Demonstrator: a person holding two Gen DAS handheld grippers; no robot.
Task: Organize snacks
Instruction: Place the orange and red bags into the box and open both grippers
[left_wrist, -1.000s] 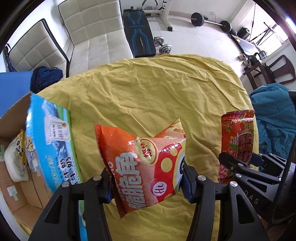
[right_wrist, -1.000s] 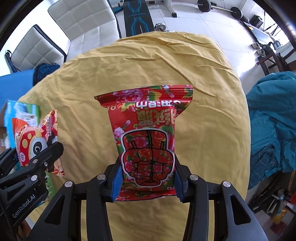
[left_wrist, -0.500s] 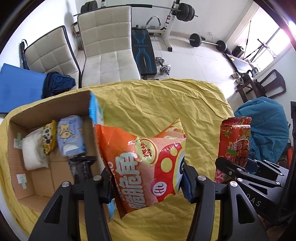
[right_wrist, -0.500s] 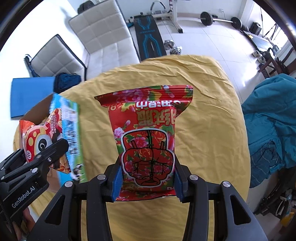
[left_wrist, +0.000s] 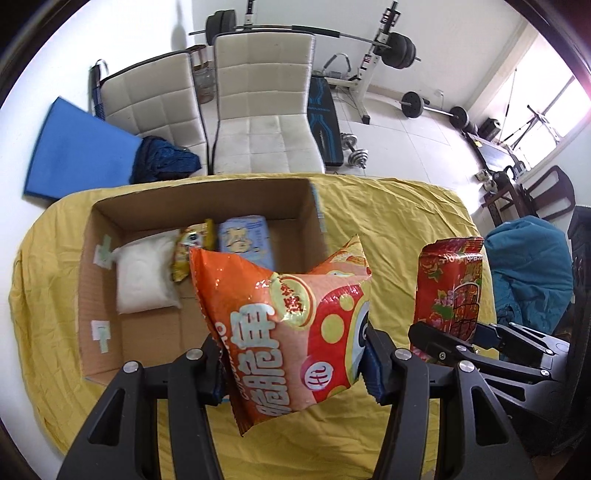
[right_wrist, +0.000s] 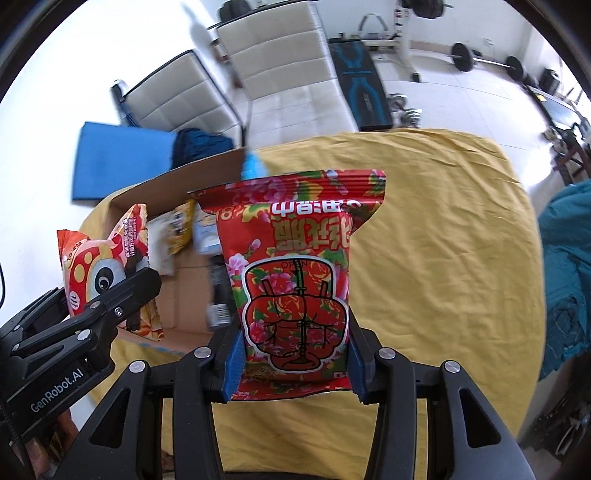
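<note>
Box (left_wrist: 110, 280) is the landmark: open cardboard, sitting on the yellow cloth (left_wrist: 388, 218) that covers the counter, left half of the left wrist view.

Inside box, left to right: white bag (left_wrist: 144, 277) flat on the floor by the left wall, small yellow packet (left_wrist: 192, 247) next to it, pale blue pack (left_wrist: 245, 240) toward the back wall. Rest of the box floor is bare cardboard.

Left tool (left_wrist: 295, 362) clenched on the orange chip bag (left_wrist: 288, 325), pads pressing its lower sides. Bag is off the cloth, hanging over the box's right front corner and covering part of its right wall.

Right of the box: right tool (right_wrist: 293, 363) clenched on the red flowered bag (right_wrist: 295, 266), blue pads on both lower edges, print upside down. Bag is in the air over the cloth, just right of the box; in the right wrist view its left edge overlaps the box interior. The two bags are side by side, apart.

Behind the box: blue mat (left_wrist: 77, 147) and dark blue cloth bundle (left_wrist: 162, 162) at far left, then two white padded chairs (left_wrist: 266, 110). Weight bench and barbell further back right. Teal fabric (left_wrist: 528, 273) beyond the counter's right edge.
</note>
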